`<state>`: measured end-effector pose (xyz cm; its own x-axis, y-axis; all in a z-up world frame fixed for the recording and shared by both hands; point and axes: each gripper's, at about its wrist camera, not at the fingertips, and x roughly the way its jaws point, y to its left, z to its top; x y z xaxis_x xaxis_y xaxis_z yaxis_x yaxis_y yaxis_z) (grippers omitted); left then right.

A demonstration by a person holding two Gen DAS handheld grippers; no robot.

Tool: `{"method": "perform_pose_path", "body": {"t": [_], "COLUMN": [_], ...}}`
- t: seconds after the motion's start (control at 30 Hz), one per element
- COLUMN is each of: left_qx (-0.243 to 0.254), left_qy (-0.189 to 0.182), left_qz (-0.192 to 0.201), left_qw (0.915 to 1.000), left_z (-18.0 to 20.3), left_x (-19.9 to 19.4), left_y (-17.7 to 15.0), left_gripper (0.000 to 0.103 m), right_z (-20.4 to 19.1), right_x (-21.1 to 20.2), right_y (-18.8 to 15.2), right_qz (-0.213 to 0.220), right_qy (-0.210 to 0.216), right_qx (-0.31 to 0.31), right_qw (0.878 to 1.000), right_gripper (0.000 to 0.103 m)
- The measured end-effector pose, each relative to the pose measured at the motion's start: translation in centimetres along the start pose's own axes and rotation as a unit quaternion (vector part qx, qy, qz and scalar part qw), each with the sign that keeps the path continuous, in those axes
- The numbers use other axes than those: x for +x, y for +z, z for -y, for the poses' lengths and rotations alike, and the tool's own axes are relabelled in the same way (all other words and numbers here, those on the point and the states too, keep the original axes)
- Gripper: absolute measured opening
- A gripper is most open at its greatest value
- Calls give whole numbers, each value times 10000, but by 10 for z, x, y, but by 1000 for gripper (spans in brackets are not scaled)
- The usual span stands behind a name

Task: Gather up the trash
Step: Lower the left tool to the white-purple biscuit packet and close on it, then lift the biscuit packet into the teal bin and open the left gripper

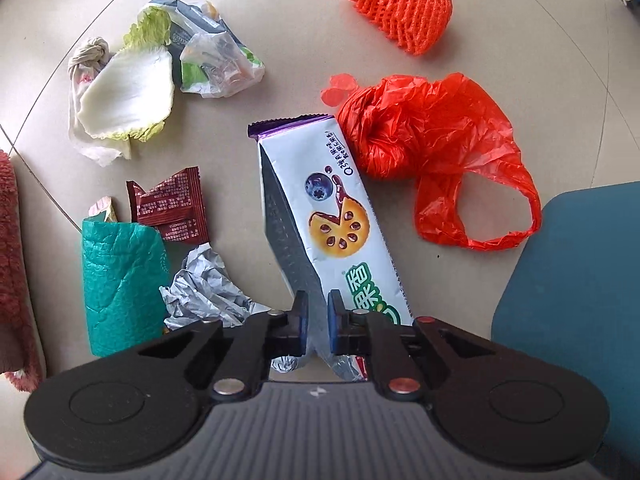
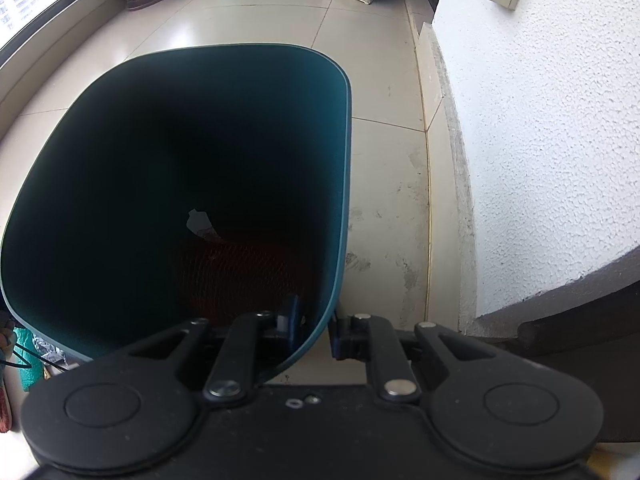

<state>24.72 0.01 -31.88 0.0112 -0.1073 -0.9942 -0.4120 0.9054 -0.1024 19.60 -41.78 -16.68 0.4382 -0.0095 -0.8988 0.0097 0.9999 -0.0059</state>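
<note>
The biscuit wrapper (image 1: 340,216) is lying lengthwise away from the left gripper (image 1: 318,320), purple end farthest, over the tiled floor (image 1: 280,20). That gripper's pads are pinching its near end. The right gripper (image 2: 316,334) is clamping the teal bin (image 2: 340,184) rim.

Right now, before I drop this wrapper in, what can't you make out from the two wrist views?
- Bin contents, right wrist: interior dark; only orange netting and a pale scrap show.
- Biscuit wrapper lower end, left wrist: hidden behind the left gripper.
- Crumpled foil, left wrist: partly behind the gripper.
- Right gripper: the bin wall hides one pad.
</note>
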Motion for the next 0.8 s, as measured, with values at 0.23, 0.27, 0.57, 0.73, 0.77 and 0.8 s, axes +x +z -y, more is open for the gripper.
{"method": "perform_pose_path", "body": {"t": [0.23,0.27,0.57,0.73,0.77,0.8], "left_qx": [84,99,-265,-341,-410,-501], "left_qy": [-84,-137,-730,-335,-175,-96], "left_qz": [247,178,235,84,57,-12], "left_qw": [9996,9997,9967,9988,9990,9987], "left_z": [-7,-7,-8,12,15,16], "left_x": [-34,-35,-24,6,14,22], "left_y": [-5,-4,0,14,17,19], "left_gripper": [5,6,81,82,82,82], "right_z": [-2,-2,-2,-6,-5,-3], "right_x": [-3,-3,-5,-9,-9,-9], "right_y": [0,0,1,1,0,0], "right_qz": [-67,-71,-71,-40,-37,-35], "right_qy": [-22,-25,-80,-5,34,69], "right_qx": [13,18,5,-26,-8,10], "right_qw": [10000,10000,9999,10000,10000,10000], "right_gripper": [15,15,15,15,15,15]}}
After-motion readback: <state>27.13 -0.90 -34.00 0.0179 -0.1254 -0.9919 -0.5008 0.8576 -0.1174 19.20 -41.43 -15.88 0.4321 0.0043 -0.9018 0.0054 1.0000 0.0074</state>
